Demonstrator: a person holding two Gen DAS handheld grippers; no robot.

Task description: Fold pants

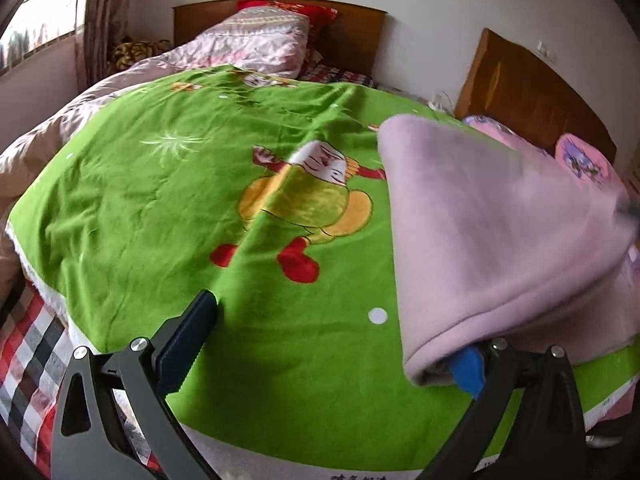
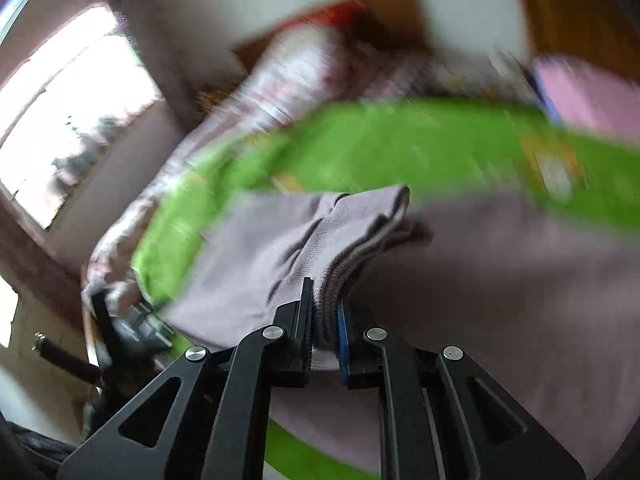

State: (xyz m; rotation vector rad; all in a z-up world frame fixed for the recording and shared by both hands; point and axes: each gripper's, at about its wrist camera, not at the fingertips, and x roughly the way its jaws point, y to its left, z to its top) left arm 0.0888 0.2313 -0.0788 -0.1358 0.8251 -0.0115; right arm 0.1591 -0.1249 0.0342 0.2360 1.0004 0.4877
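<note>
The soft lilac fleece pants lie on the green cartoon-print blanket, long axis running away from you. Your right gripper is clamped on their bunched edge; your left gripper stands open, the pants draped over its right finger.

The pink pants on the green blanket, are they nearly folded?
Partly. The pink pants already look doubled over on the green blanket. In hand: the right gripper is shut on a bunched edge, while the left gripper is open, one finger under the fabric. Left: laying that edge down and smoothing it.
</note>
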